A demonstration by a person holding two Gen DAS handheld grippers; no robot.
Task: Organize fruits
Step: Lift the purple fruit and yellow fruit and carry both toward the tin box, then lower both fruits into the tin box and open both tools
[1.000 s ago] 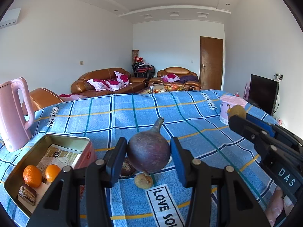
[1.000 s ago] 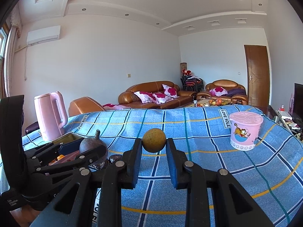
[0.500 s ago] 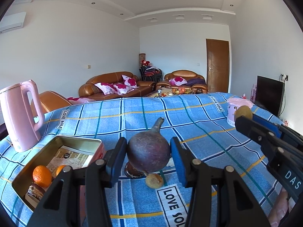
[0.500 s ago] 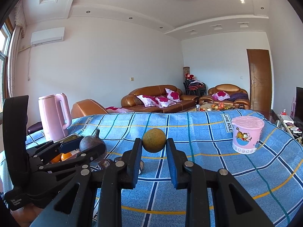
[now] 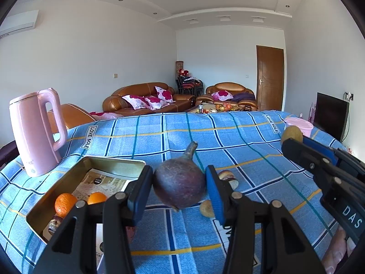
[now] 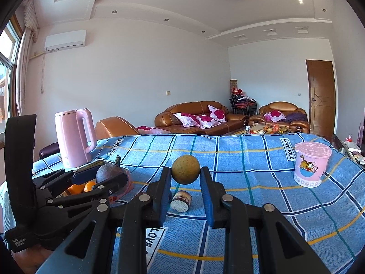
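Both grippers are carrying fruit above the blue checked tablecloth: the left gripper is clamping a dark purple stemmed fruit, the right gripper is pinching a small yellow-brown round fruit. Two oranges are already lying in the metal tin near the table's left edge, beside one pink kettle. Lowering each fruit fully inside the tin's walls before letting go looks wise, as both could roll.
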